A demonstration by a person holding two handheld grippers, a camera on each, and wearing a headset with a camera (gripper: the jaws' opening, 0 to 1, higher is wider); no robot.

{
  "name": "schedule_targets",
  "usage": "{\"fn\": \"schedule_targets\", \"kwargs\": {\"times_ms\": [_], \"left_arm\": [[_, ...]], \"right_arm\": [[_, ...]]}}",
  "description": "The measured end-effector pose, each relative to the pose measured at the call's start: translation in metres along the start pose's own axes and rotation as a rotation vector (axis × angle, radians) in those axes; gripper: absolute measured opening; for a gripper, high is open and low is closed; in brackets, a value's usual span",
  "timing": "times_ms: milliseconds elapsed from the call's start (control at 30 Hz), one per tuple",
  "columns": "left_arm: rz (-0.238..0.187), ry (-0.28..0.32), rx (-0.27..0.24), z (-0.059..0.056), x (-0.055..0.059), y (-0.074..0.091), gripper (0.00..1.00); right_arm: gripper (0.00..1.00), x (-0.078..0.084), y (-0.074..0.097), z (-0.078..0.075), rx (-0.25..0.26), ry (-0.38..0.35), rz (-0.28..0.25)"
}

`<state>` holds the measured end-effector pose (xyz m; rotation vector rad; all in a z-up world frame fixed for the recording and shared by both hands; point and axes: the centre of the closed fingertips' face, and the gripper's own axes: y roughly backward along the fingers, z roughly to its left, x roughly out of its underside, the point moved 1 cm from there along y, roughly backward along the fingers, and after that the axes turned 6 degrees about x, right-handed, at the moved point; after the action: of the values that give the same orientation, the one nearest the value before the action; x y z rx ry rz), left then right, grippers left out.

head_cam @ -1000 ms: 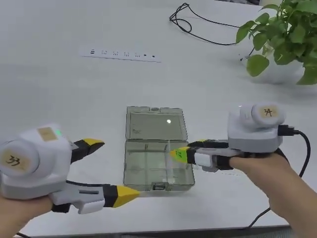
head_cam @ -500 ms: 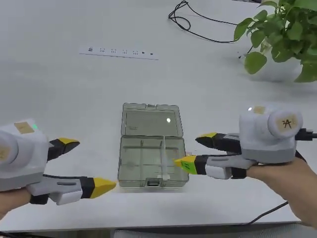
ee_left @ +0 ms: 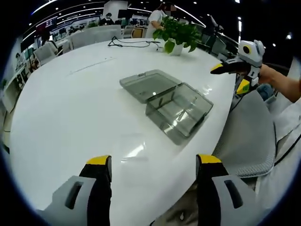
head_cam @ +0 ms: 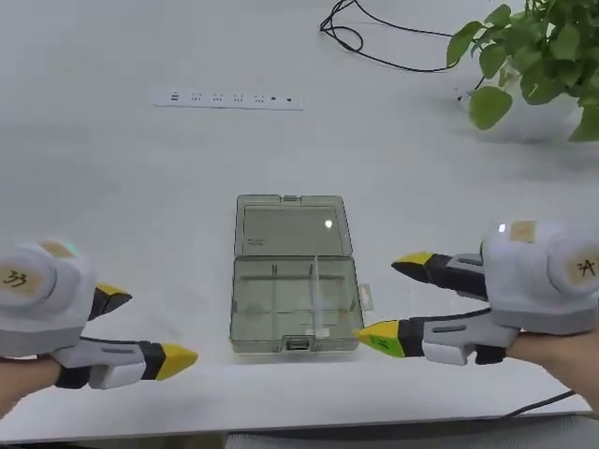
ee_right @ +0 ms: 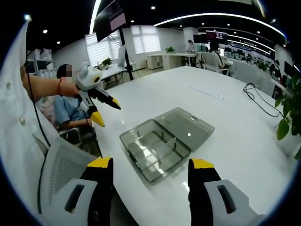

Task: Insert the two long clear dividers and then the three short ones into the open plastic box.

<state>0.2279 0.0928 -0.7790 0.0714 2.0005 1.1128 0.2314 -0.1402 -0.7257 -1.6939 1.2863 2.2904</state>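
Box (head_cam: 295, 281) is sitting open on the table (head_cam: 140, 187) between my left gripper (head_cam: 154, 327) and right gripper (head_cam: 386, 299); I am holding both jaws wide, empty. Nudging it risks unseating dividers (head_cam: 316, 295) inside.

A white desk (head_cam: 140, 187) carries a long white power strip (head_cam: 227, 98) lying flat toward its far side, with a looped black cable (head_cam: 342, 33) well apart to the right of it. A leafy green plant (head_cam: 538, 56) in a white pot stands at the far right, near the cable. In the right gripper view a grey mesh chair (ee_right: 61, 174) stands by the desk's edge.
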Motion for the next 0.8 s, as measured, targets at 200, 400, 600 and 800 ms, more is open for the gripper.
{"fn": "schedule_targets", "kwargs": {"times_ms": [200,400,600,800], "left_arm": [[0.067,0.02,-0.011,0.006,0.01,-0.007,0.7],[0.136,0.027,-0.028,0.013,0.022,-0.015,0.66],[0.226,0.008,-0.052,0.018,0.035,-0.025,0.61],[0.274,-0.002,-0.083,0.025,0.043,-0.029,0.54]], "right_arm": [[0.68,0.006,0.008,0.0,0.007,0.01,-0.022],[0.68,0.007,0.014,-0.002,0.022,0.004,-0.045],[0.67,0.009,0.014,-0.002,0.035,-0.005,-0.057],[0.67,0.008,0.016,-0.001,0.042,-0.011,-0.069]]}}
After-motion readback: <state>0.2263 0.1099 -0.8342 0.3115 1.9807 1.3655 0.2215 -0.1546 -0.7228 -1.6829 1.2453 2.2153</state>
